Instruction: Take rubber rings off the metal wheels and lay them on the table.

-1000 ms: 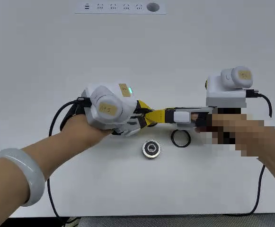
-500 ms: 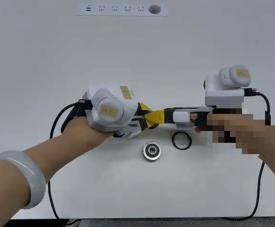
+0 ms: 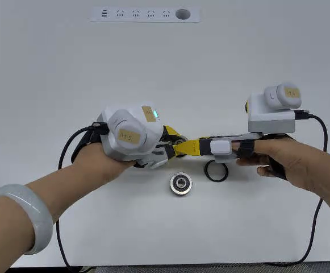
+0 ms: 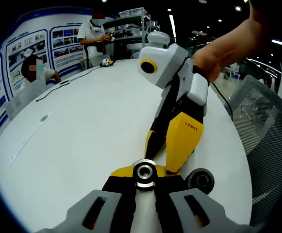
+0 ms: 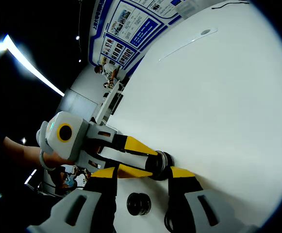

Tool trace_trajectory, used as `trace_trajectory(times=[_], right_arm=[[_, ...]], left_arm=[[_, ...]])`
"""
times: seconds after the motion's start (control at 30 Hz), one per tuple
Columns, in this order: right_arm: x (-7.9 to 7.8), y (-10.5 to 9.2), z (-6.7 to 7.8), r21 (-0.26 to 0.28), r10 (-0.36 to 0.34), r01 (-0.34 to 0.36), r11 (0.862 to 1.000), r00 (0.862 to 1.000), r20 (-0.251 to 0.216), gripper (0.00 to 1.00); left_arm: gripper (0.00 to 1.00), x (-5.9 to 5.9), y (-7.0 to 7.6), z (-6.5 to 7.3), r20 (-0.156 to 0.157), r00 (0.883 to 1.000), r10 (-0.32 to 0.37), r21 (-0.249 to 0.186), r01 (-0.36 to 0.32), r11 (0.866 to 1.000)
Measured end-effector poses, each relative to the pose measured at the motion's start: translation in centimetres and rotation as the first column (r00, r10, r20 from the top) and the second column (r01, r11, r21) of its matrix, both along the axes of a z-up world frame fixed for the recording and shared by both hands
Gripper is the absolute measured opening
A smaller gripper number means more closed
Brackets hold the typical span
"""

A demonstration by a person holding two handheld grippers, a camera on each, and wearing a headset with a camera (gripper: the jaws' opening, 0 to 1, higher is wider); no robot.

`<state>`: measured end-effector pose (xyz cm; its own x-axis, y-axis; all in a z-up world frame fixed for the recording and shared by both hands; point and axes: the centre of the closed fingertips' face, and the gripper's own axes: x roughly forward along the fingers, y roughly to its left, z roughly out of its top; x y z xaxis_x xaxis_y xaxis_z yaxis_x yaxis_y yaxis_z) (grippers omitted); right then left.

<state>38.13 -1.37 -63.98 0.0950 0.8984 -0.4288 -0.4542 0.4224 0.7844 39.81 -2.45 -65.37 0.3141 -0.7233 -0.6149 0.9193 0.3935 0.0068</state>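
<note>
Almost nothing has shifted since the earlier frame: both claws meet at the same spot above the tabletop (image 3: 153, 227), and the parts lying on it keep their places.

1. Nearest, a second wheel (image 3: 180, 182) lies flat on the tabletop with its bore pointing up. Just right of it and slightly farther, a loose ring (image 3: 216, 170) lies flat, apart from the wheel.
2. Above these, the left claw (image 3: 175, 145) points right and is clamped on the held wheel (image 4: 144, 173). In the left gripper view the hub face is turned toward the camera, so the bore line probably runs along the claw, roughly left to right. A wheel is round and has no long axis of its own.
3. The right claw (image 5: 144, 172) reaches in from the right. Its jaws stand apart, with one tip close to the wheel rim.
4. The rim looks dark in the right gripper view, so a ring is probably seated on it.
5. Handling, as a judgement: the wheel is stiff, smooth and heavy for its size. The ring is light, soft and stretchy. Pinch a short section of its outer edge and roll it off sideways along the bore line.
6. Farthest, a power strip (image 3: 145, 13) lies on the tabletop.
</note>
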Motion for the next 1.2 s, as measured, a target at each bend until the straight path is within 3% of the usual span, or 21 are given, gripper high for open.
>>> trace_trajectory(times=[0.43, 0.77, 0.93, 1.2], right_arm=[[-0.76, -0.33, 0.15, 0.017, -0.006, 0.006, 1.0, 0.999, -0.034, 0.42], [-0.57, -0.28, -0.26, 0.019, -0.027, 0.027, 0.999, 0.999, -0.037, 0.39], [-0.64, -0.37, 0.17, 0.042, -0.037, 0.039, 0.998, 0.998, -0.05, 0.42], [-0.2, -0.57, 0.39, 0.059, -0.072, 0.075, 0.995, 0.996, -0.048, 0.38]], left_arm=[[0.13, 0.01, 0.03, -0.02, 0.001, 1.0, -0.001, 0.0, 0.001, 1.0], [0.13, 0.02, 0.06, -0.06, 0.0, 1.0, 0.001, -0.002, -0.001, 1.0], [0.13, 0.02, 0.07, -0.07, 0.002, 1.0, -0.001, -0.003, 0.001, 1.0], [0.13, 0.03, 0.06, -0.06, 0.002, 1.0, -0.002, -0.003, 0.002, 1.0]])
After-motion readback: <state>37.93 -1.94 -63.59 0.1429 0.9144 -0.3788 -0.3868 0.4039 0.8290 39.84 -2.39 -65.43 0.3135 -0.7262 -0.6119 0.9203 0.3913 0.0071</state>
